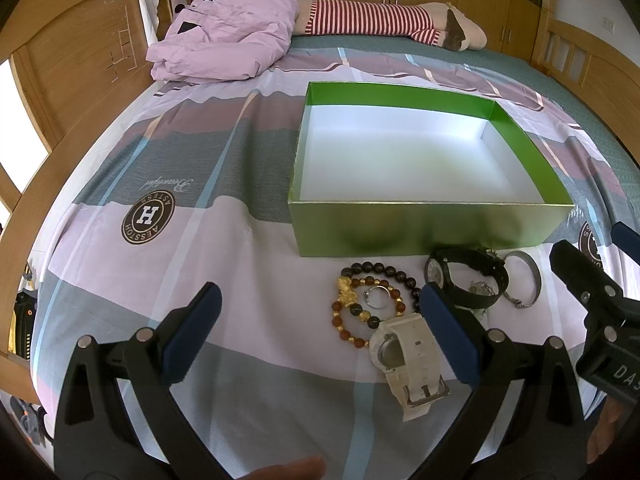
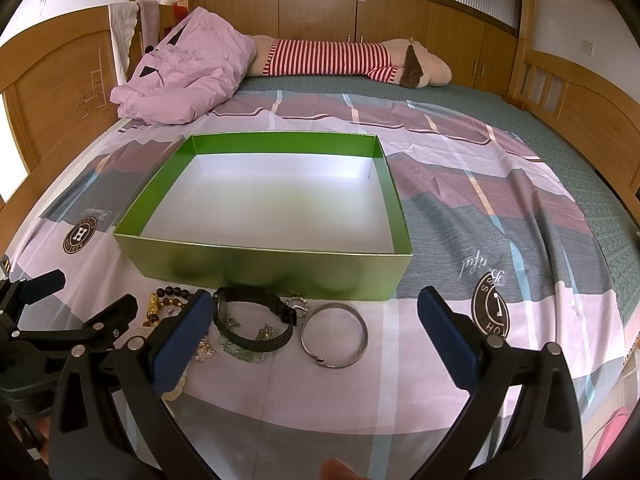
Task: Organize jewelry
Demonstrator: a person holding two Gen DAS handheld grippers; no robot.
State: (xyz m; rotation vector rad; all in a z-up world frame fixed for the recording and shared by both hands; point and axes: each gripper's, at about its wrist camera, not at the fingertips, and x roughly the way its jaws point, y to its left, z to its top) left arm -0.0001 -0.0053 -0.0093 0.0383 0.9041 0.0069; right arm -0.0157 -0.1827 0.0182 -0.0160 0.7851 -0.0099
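The left gripper [image 1: 320, 332] is hovering with its fingers spread wide and holding nothing; between them are lying the beaded bracelets [image 1: 362, 308], a small ring [image 1: 378, 296] and the white watch [image 1: 408, 360]. The right gripper [image 2: 314, 340] is also standing wide and empty, with the black watch [image 2: 256, 322] and the silver bangle [image 2: 335, 334] lying between its fingers. All the jewelry is sitting on the bed sheet [image 2: 440, 392], gathered just before the green box [image 2: 276, 268], probably so that each piece has only a short way to go. Beyond the fingers, the box is standing open, and its white inside is holding nothing yet.
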